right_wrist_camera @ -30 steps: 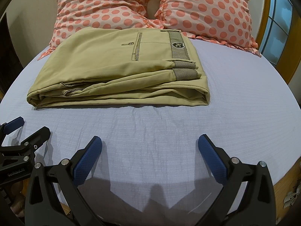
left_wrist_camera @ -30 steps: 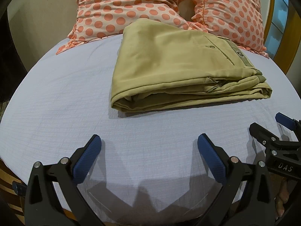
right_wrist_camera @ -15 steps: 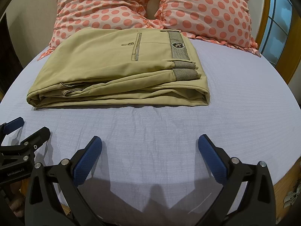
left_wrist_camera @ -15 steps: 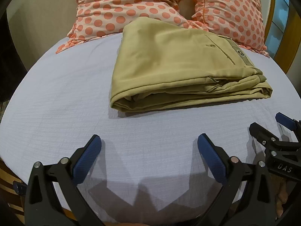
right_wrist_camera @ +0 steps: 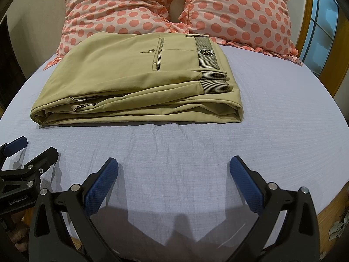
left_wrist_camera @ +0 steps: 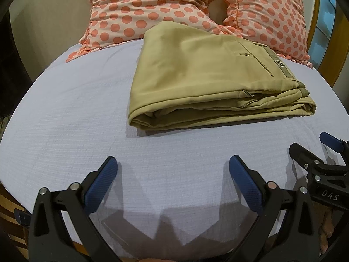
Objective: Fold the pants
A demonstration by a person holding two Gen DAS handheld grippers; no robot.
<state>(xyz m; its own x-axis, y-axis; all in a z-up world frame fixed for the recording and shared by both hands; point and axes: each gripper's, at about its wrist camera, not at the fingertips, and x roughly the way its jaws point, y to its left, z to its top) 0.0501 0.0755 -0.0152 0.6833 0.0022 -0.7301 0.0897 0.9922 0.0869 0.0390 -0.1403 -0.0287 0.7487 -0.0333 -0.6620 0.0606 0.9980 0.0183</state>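
Since the earlier frames I see almost no change: the khaki pants (right_wrist_camera: 135,80) lie folded in the same spot, and my left view has only crept slightly closer, so they sit a little lower in it. My left gripper (left_wrist_camera: 172,172) stays spread wide above the bed's near edge, holding nothing; my right gripper (right_wrist_camera: 174,172) is likewise spread and empty, just beside it. The pants rest toward the far edge of the pale lavender sheet (right_wrist_camera: 283,113), their far side touching two coral polka-dot pillows (right_wrist_camera: 235,11) propped at the head. A wood-framed window (right_wrist_camera: 320,39) stands at the right.
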